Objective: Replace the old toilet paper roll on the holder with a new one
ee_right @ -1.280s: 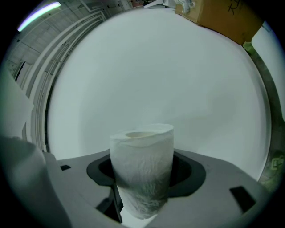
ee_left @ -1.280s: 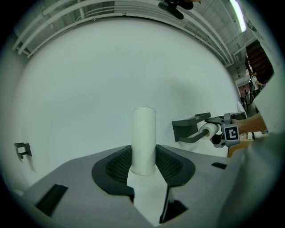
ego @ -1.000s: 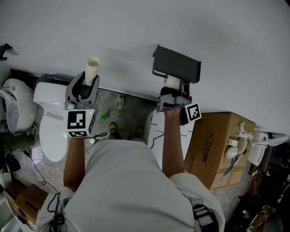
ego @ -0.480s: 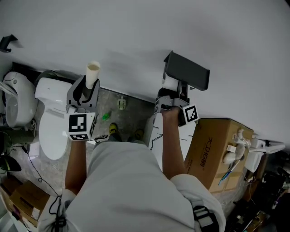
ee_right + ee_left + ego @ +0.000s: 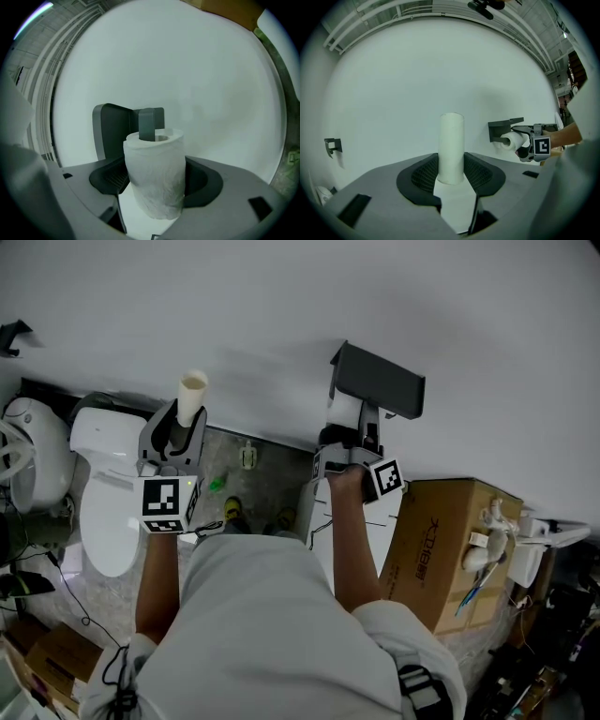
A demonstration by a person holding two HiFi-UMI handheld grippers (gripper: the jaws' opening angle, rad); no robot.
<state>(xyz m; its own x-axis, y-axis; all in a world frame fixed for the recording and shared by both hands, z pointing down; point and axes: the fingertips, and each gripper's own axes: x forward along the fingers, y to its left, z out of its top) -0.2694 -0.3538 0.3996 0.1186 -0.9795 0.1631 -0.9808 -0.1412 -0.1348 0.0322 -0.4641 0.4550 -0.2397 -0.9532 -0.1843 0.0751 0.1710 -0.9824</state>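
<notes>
the left gripper (image 5: 175, 430) pinches the empty tube (image 5: 451, 145) upright in its fingers (image 5: 421, 173). the right gripper (image 5: 345, 425) has just been spreading its fingers, now loose around the new roll (image 5: 154, 178) on the holder (image 5: 377, 381).

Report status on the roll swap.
Left gripper shut on empty cardboard tube. Right gripper fingers have just been opening, new roll between them, on holder spindle. Nothing in the way.
</notes>
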